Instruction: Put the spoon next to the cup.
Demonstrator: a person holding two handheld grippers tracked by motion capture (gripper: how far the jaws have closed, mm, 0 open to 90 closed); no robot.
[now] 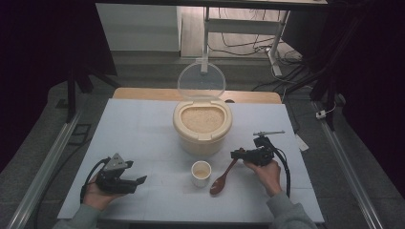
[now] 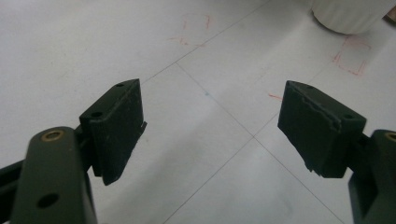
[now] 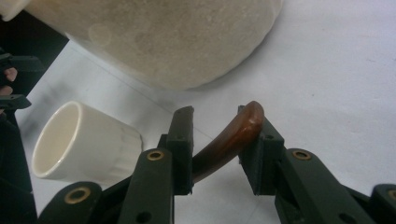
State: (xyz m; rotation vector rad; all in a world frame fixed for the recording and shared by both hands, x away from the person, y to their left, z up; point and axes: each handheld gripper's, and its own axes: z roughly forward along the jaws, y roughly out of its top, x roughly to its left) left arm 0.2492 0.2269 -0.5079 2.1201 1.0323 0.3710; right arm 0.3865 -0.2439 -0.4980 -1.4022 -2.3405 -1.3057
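Note:
A brown spoon lies on the white table, its bowl toward the front. My right gripper comes in from the right and is shut on the far end of its handle. In the right gripper view the curved handle runs slantwise across the narrow gap of that gripper, touching both pads. A small white cup stands just left of the spoon. Behind it is a cream container of rice with its clear lid up. My left gripper rests open at the front left, nothing between its jaws.
The white table top has bare room to the left of and behind my left gripper. In the left gripper view the cup's base stands at the top right, beside faint red marks on the table. Metal rails run along both sides of the table.

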